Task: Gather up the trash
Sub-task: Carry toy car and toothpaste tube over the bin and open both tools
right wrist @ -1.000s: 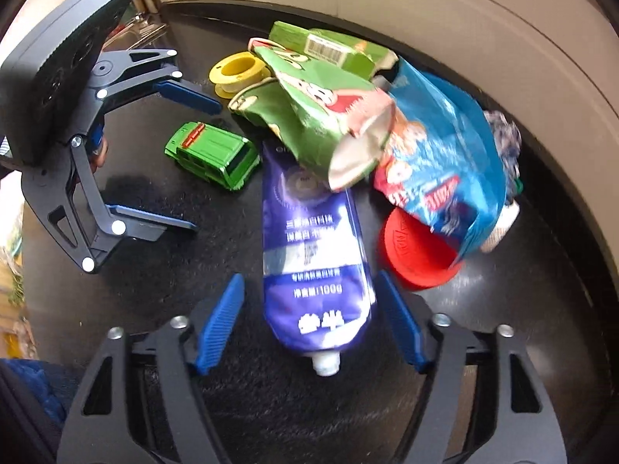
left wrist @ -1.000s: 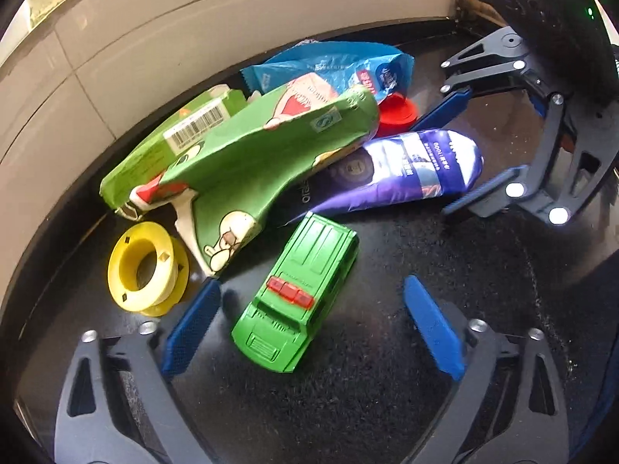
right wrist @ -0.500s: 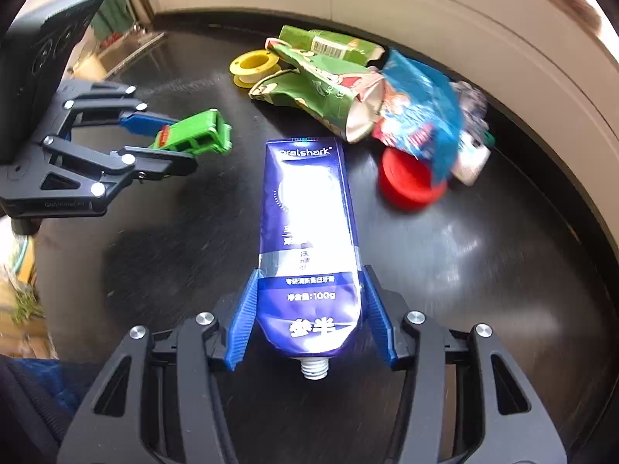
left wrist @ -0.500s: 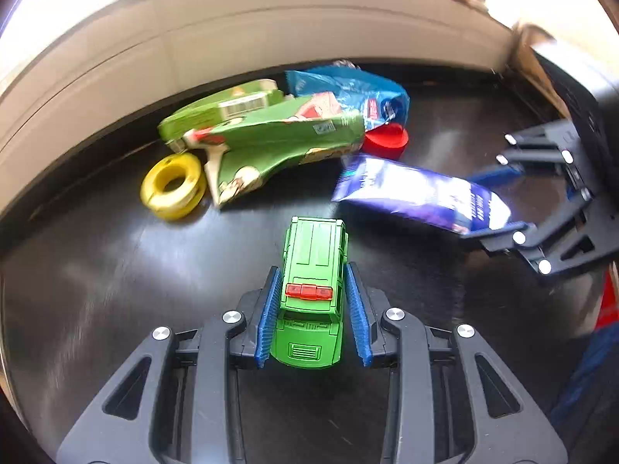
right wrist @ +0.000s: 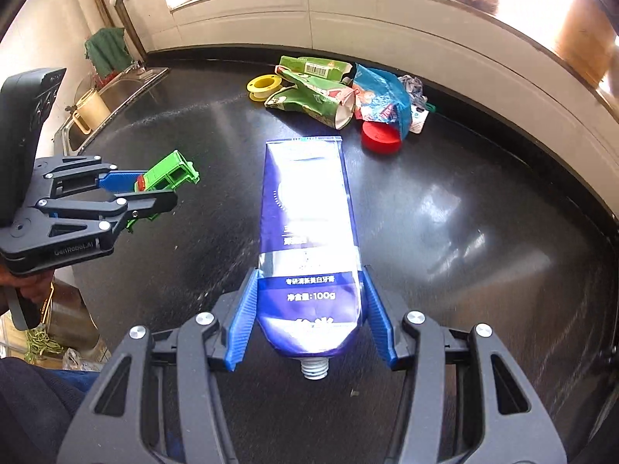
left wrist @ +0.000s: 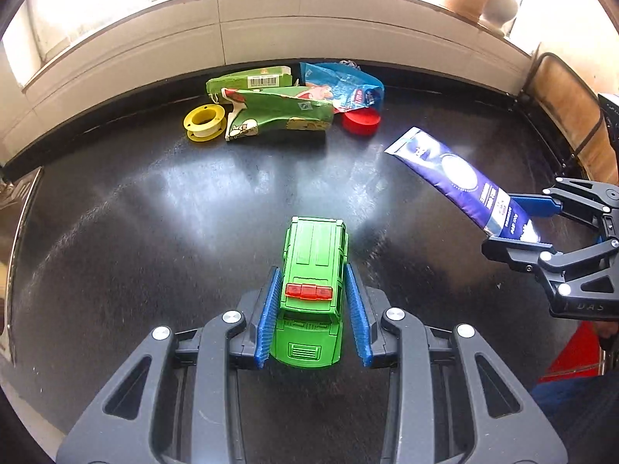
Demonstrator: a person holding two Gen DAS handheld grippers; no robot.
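Note:
My left gripper [left wrist: 313,274] is shut on a green toy car [left wrist: 314,266] and holds it above the black counter; both also show in the right wrist view, gripper [right wrist: 154,189], car [right wrist: 172,172]. My right gripper [right wrist: 309,270] is shut on a purple toothpaste tube [right wrist: 307,232], cap end toward me; the tube also shows at the right of the left wrist view [left wrist: 456,174]. Against the back wall lies a pile: green carton [left wrist: 247,79], green snack bag [left wrist: 278,116], blue wrapper [left wrist: 340,85], red lid [left wrist: 361,121] and yellow spool [left wrist: 204,121].
The black counter [left wrist: 154,232] ends at a white tiled wall [left wrist: 271,19]. A sink [right wrist: 123,85] with a yellow jug [right wrist: 91,110] lies at the far left. A wooden chair back [left wrist: 572,116] stands past the counter's right end.
Both grippers pulled back and up from the pile, carrying the green car and the toothpaste tube farther from the remaining trash.

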